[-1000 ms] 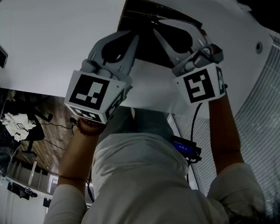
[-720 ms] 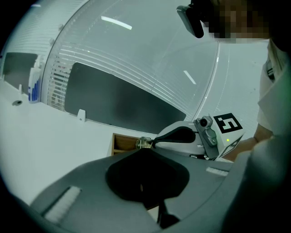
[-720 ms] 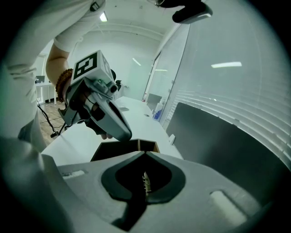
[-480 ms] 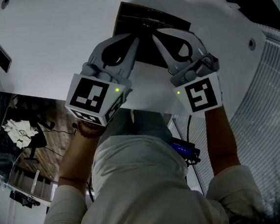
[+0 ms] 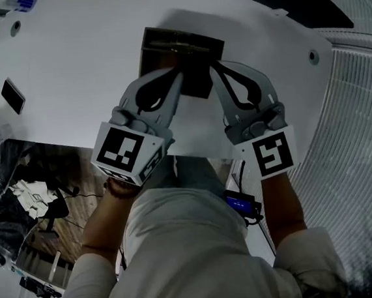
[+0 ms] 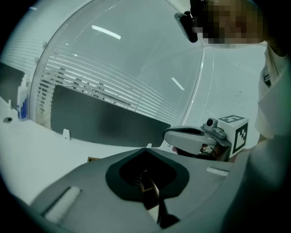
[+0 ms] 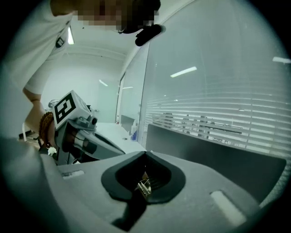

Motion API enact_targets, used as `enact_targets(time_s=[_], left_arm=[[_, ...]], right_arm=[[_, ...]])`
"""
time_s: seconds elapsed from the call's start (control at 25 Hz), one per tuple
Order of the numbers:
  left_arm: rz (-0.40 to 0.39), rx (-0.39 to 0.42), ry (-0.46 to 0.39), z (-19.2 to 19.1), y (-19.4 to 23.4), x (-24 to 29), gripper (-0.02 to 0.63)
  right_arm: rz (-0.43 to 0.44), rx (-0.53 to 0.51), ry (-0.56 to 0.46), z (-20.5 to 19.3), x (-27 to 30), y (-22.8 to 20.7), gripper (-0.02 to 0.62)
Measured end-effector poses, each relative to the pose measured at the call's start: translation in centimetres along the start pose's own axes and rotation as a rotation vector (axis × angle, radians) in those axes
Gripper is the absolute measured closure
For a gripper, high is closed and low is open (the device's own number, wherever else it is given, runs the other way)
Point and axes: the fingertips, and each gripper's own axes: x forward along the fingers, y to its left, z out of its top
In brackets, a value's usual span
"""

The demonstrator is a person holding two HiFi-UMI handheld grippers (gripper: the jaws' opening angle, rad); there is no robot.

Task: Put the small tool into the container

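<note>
A dark brown box [image 5: 180, 54] with a brass-coloured strip along its far side lies on the white table [image 5: 87, 69]. My left gripper [image 5: 176, 75] and right gripper [image 5: 215, 69] are held side by side, tips over the box's near edge. Both pairs of jaws meet at the tips, and I see nothing between them. In the left gripper view the left gripper [image 6: 146, 149] is shut, and a brown edge shows through the hole behind the tips. In the right gripper view the right gripper [image 7: 145, 153] is shut too, with a small metal glint in the hole. No small tool is identifiable.
A dark phone [image 5: 13, 96] lies at the table's left, and round cable holes [image 5: 311, 55] are set in the top. A dark partition [image 6: 104, 125] and slatted blinds [image 7: 213, 118] stand behind the table. The floor at lower left [image 5: 20, 194] is cluttered.
The head view has tilted, so the box shows more fully. Both grippers sit a little lower in the picture, still side by side and shut at the box's near edge.
</note>
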Motion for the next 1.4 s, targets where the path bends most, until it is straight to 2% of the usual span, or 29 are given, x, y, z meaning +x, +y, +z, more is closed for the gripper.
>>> enact_targets(time_s=[0.28, 0.64, 1.2, 1.4], left_arm=[[-0.041, 0.04, -0.02, 2.2, -3.8, -0.8, 0.604], [-0.061, 0.102, -0.071, 5.0, -8.3, -2.6, 0.604], [-0.182, 0.157, -0.148, 10.3, -16.8, -3.9, 0.604], [-0.219, 0.17, -0.147, 11.3, -19.5, -4.1, 0.604]], right_arm=[[-0.098, 0.05, -0.064, 3.4, -4.5, -0.9, 0.595], [-0.165, 0.109, -0.157, 7.2, -9.7, -0.6, 0.594], [-0.294, 0.094, -0.239, 11.3, -17.6, -2.1, 0.595], [-0.31, 0.144, -0.268, 12.3, -19.7, -1.9, 0.595]])
